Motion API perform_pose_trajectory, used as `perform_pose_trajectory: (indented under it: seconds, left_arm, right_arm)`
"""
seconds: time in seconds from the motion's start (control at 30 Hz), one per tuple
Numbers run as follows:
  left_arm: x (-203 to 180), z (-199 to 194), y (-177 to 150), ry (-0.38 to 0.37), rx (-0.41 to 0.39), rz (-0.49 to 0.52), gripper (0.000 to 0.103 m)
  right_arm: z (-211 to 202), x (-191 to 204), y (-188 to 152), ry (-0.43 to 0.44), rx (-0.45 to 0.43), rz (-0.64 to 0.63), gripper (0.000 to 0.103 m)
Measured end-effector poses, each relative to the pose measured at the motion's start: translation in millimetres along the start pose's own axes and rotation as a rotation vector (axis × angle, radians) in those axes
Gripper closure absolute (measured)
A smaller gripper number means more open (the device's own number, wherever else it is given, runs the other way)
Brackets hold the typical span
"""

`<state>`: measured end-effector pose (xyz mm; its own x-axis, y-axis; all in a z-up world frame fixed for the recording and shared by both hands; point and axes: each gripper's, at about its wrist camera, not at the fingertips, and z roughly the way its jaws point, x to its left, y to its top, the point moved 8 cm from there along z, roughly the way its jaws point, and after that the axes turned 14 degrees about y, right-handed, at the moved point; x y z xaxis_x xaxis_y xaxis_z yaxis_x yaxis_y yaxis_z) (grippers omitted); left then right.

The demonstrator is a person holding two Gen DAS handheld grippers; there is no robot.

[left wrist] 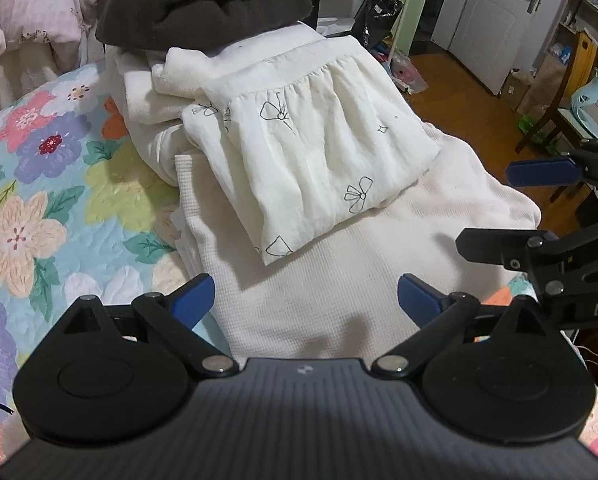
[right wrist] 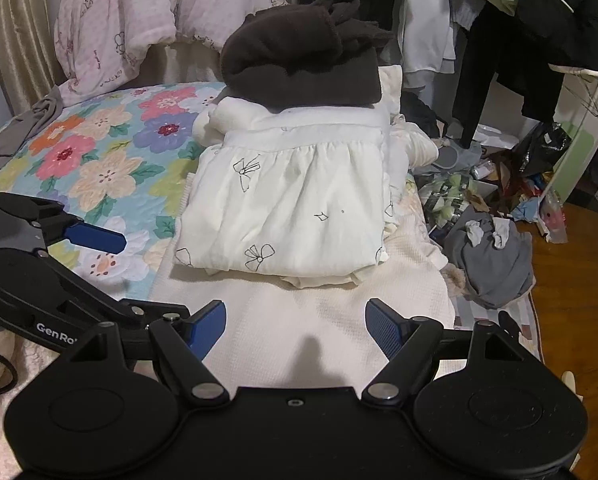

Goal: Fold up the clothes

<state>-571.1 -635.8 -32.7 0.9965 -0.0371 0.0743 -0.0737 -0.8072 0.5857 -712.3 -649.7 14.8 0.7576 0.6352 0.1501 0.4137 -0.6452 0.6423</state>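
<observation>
- The white garment with bow prints [left wrist: 319, 148] lay folded into a neat rectangle on the bed, on top of a cream waffle-knit cloth [left wrist: 339, 300] that was spread flat beneath it; I judge you put it there because the flat cloth gave it a smooth surface.
- Behind it you had a stack: one dark brown fleece piece [right wrist: 299, 60] rested on top of several white folded pieces [right wrist: 235, 120], whose exact number I could not tell. Probably this was your pile of finished clothes, kept at the far side so the near side was free for work.
- Your left tool [left wrist: 305, 300] was released, its blue pads wide apart over the waffle-knit cloth, with nothing between them.
- Your right tool [right wrist: 295, 330] was also released and empty, hanging over the near edge of the same cloth.
- I counted two tools, one bow-print garment, one waffle-knit cloth, one brown piece.
- The flowered quilt [right wrist: 111, 160] covered the bed at the left.
- One grey bundle [right wrist: 495, 264] lay beside the bed at the right, not yet folded, in my judgement.
</observation>
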Motion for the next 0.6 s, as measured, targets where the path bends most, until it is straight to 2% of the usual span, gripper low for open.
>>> perform_pose_trajectory:
  seconds: [0.1, 0.3, 0.6]
  left_arm:
    - [0.2, 0.2, 1.0, 0.012, 0.006, 0.000, 0.000]
    - [1.7, -1.0, 1.9, -0.010, 0.015, -0.023, 0.000]
    - [2.9, 3.5, -3.0, 0.016, 0.039, -0.038, 0.000]
  right_arm:
    - [-0.1, -0.1, -0.1, -0.002, 0.001, 0.004, 0.022]
    - [-4.6, 1.5, 1.8, -0.004, -0.012, -0.006, 0.022]
    - [0.7, 4.7, -1.6, 0.000, 0.002, -0.018, 0.022]
